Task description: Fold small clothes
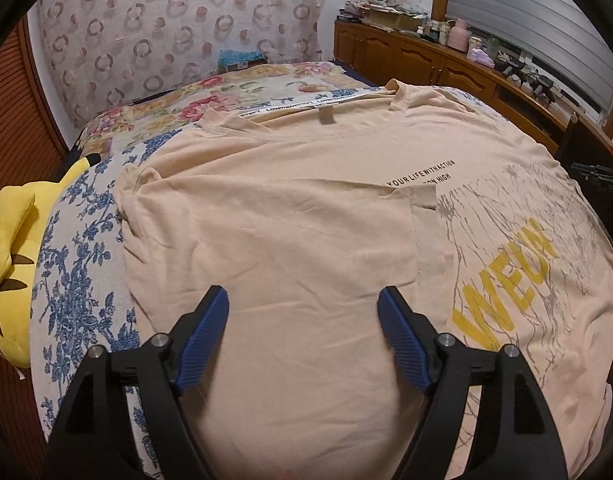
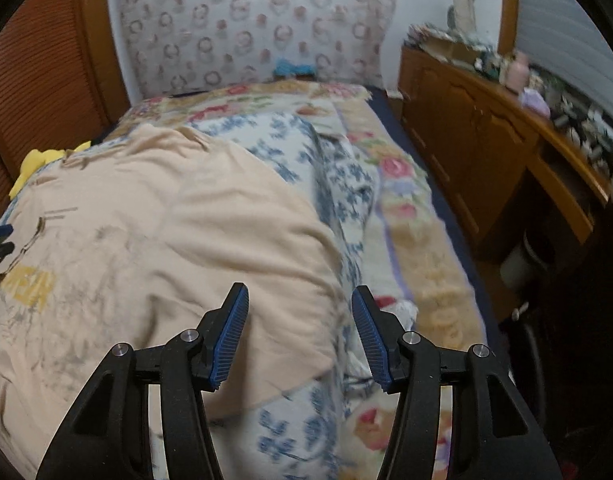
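Observation:
A beige T-shirt with a yellow and grey print lies flat on the bed, its collar at the far end. Its left side is folded inward over part of the print. My left gripper hovers open above this folded panel, with only flat cloth below the blue pads. In the right wrist view the same shirt fills the left half. My right gripper stands open over the shirt's right edge, with nothing pinched between its pads. This view is blurred.
A yellow plush toy lies at the bed's left edge on a blue floral sheet. A wooden cabinet with cluttered top runs along the right side. The bed's right edge drops to a dark floor.

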Motion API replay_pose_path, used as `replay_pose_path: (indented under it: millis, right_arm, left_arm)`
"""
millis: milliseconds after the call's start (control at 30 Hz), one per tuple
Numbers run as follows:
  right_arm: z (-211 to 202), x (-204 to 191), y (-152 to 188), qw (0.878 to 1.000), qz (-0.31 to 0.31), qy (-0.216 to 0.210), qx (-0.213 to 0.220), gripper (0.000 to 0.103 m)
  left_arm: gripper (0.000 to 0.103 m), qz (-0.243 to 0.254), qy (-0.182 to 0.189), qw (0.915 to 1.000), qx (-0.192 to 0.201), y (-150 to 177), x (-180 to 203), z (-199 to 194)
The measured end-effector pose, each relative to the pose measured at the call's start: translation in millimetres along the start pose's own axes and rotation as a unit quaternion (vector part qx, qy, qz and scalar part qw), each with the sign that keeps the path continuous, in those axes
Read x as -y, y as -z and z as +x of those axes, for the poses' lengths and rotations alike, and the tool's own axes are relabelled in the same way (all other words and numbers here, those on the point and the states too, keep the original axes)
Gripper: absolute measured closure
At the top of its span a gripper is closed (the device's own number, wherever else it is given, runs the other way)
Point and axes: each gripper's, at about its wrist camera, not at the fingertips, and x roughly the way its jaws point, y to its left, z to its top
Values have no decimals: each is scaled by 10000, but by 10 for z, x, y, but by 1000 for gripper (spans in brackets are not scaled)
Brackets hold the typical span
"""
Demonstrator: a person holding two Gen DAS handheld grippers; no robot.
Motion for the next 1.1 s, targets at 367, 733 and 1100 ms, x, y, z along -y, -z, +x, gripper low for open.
replay_pose_path:
  millis: [367, 733, 1100]
  right_arm:
    - [-22, -67, 129, 9994, -215, -243, -156, 69]
    - [-136, -207, 194, 9970, -774, 79, -26, 102]
    - [-558, -431, -310, 9922, -896, -58, 862, 102]
  left_arm:
    - [24, 10, -19, 10000, -6, -15, 21, 9]
    - [23, 12, -23, 10000, -10, -17, 21, 8]
    - [23, -163, -206, 9995, 181, -1, -107, -65]
